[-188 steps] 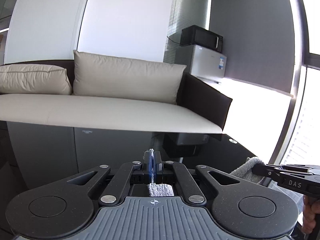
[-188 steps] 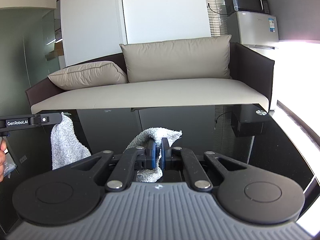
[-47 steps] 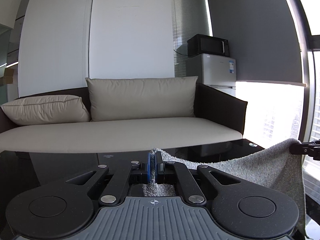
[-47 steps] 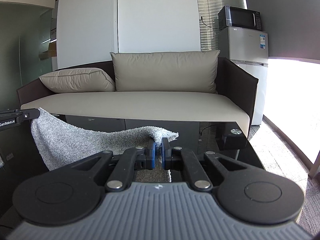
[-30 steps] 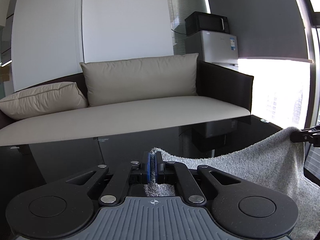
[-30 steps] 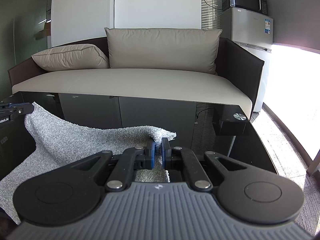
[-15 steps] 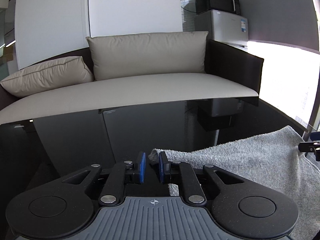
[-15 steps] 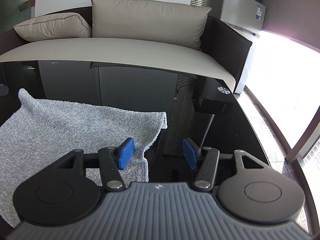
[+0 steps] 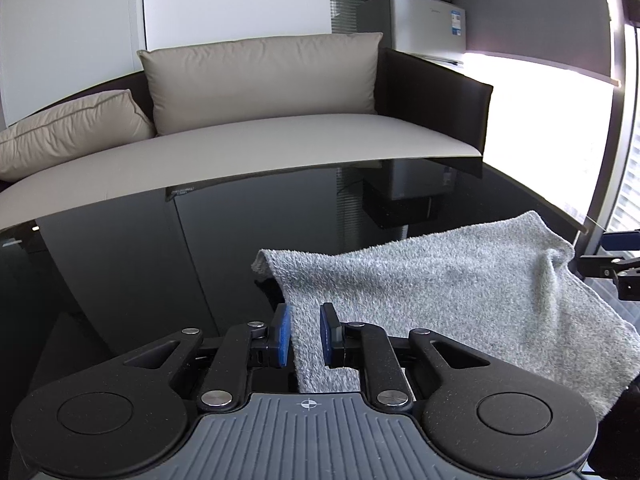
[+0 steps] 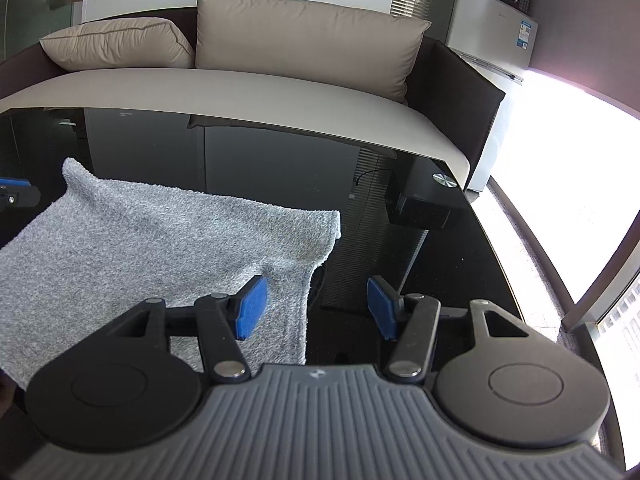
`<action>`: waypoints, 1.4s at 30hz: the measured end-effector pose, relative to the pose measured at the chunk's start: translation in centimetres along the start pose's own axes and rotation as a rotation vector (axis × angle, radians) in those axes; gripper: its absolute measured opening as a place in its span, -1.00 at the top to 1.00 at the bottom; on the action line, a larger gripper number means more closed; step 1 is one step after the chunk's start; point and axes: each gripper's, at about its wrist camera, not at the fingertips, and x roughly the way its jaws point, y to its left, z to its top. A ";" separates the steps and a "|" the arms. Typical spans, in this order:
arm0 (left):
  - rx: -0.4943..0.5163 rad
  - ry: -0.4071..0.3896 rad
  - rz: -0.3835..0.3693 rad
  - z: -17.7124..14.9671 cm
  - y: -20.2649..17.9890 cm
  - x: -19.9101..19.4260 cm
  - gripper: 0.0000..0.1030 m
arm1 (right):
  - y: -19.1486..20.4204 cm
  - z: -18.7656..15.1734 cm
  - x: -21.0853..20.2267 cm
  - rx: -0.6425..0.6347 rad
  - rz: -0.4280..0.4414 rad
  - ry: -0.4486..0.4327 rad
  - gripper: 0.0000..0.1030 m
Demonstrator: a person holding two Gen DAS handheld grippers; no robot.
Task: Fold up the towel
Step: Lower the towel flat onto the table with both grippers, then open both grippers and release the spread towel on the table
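Note:
A grey terry towel [image 9: 440,292] lies spread flat on the glossy black table [image 9: 160,272]; it also shows in the right wrist view [image 10: 160,252]. My left gripper [image 9: 305,334] is open over the towel's left edge, its blue pads apart and holding nothing. My right gripper [image 10: 316,308] is wide open above the towel's right edge, also empty. The right gripper's tip shows at the right edge of the left wrist view [image 9: 616,264], and the left gripper's tip at the left edge of the right wrist view [image 10: 16,194].
A beige sofa [image 9: 280,144] with two cushions stands just beyond the table's far edge. A small fridge with a microwave [image 10: 496,36] stands at the back right. A bright window fills the right side. A small round metal disc [image 10: 444,179] sits near the table's far right corner.
Both grippers lowered the stretched towel onto the table and opened, letting go of its corners. The towel now lies flat, and both grippers have opened wider and drawn back a little.

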 end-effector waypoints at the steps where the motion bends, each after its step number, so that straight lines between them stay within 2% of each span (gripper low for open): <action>1: -0.003 0.008 -0.010 -0.2 -0.1 -0.3 0.71 | 0.1 -0.3 -0.3 0.000 0.012 0.009 -0.13; 6: 0.005 0.031 -0.018 -1.2 -0.5 -1.4 0.71 | 0.6 -1.4 -1.5 -0.029 0.001 0.029 -0.13; 13: 0.053 0.080 0.014 -2.8 -1.7 -1.9 0.71 | 1.4 -3.0 -1.9 -0.070 -0.036 0.072 -0.18; 16: 0.081 0.077 0.042 -3.4 -2.3 -2.4 0.71 | 1.5 -3.4 -2.3 -0.066 -0.065 0.073 -0.27; 21: 0.100 0.063 0.066 -4.4 -3.2 -3.6 0.73 | 2.2 -4.0 -3.1 -0.084 -0.096 0.075 -0.27; 42: 0.040 0.065 0.059 -5.3 -2.2 -5.9 0.72 | 1.3 -5.4 -5.3 0.052 -0.064 0.089 -0.28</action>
